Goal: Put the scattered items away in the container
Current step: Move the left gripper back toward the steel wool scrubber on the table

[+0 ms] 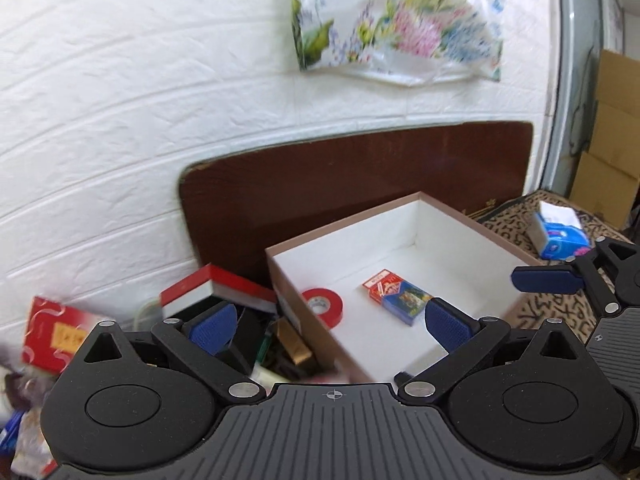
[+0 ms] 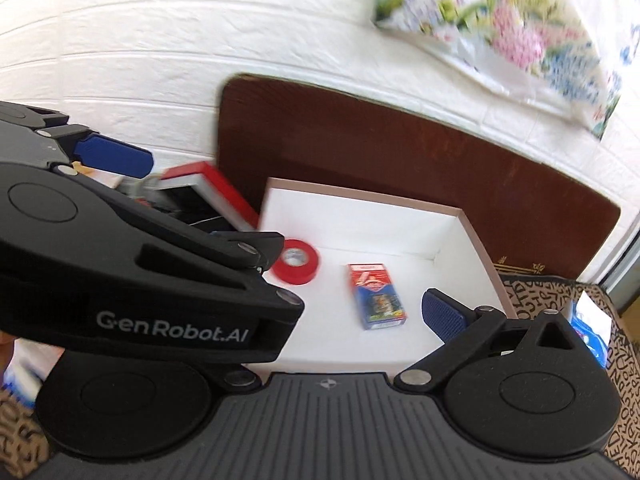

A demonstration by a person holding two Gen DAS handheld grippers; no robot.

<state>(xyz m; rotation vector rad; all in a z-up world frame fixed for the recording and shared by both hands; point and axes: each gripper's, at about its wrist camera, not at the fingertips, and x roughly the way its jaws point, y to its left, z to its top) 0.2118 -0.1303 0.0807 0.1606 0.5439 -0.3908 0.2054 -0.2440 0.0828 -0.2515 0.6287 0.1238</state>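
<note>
The open box already held 2 things: a roll of red tape by its left wall and a card pack mid-floor. Both the left gripper and right gripper hung wide apart, carrying nothing. Next pick was probably the tissue pack on the patterned cloth past the box's right wall; approach low, squeeze gently

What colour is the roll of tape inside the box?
Red roll of tape, clearest in the right wrist view.
</note>
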